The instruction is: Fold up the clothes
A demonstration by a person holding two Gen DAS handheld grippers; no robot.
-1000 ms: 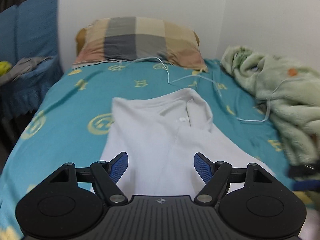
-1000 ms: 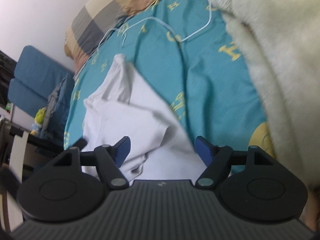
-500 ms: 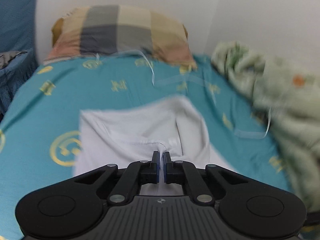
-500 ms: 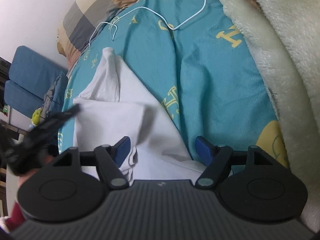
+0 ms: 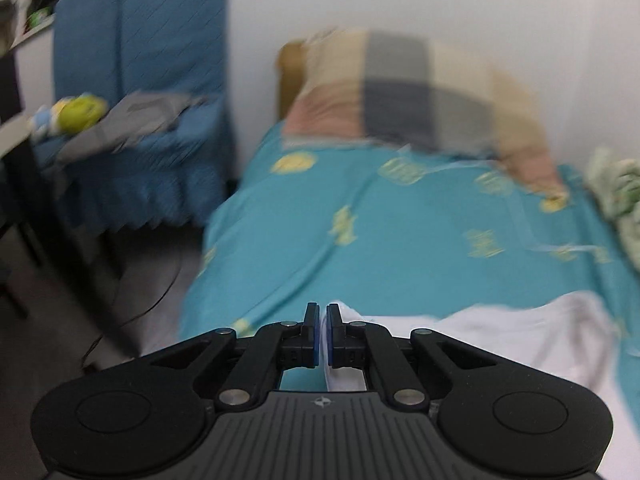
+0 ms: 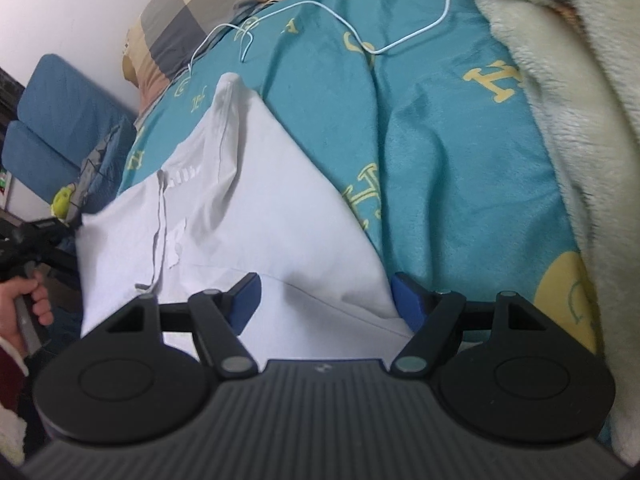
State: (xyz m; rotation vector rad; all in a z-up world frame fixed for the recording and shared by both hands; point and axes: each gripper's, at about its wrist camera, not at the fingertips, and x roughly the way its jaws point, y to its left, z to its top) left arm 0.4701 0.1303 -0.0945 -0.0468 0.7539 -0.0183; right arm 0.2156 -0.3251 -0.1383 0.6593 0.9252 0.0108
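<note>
- Left gripper [image 5: 323, 334]: the blue pads are pressed together on a thin white edge of the white shirt [image 5: 520, 328]. The edge is pinched at the shirt's left side, near the bed's edge; the view is blurred, so motion is likely.
- Right gripper [image 6: 325, 300]: the fingers are spread wide and hover over the near part of the shirt [image 6: 256, 216], with nothing held between them.
- Step in hand, as judged: a side of the shirt is gripped for a lengthwise fold, while the right tool waits to pin or take the opposite edge.
- Next move, as judged: the pinched edge would need to be carried across the shirt's middle and laid flat, with the right fingers closing on the near hem or pressing the cloth so that it does not slide.
- Left hand [image 6: 24, 300]: seen at the far left of the right view, wrapped round its tool's handle.
- Teal bedsheet [image 6: 440, 128]: the shirt lies spread on it, collar pointing away.
- White cable [image 6: 360, 40], plaid pillow [image 5: 420, 96] and fleece blanket [image 6: 580, 80]: lying beyond and beside the shirt.
</note>
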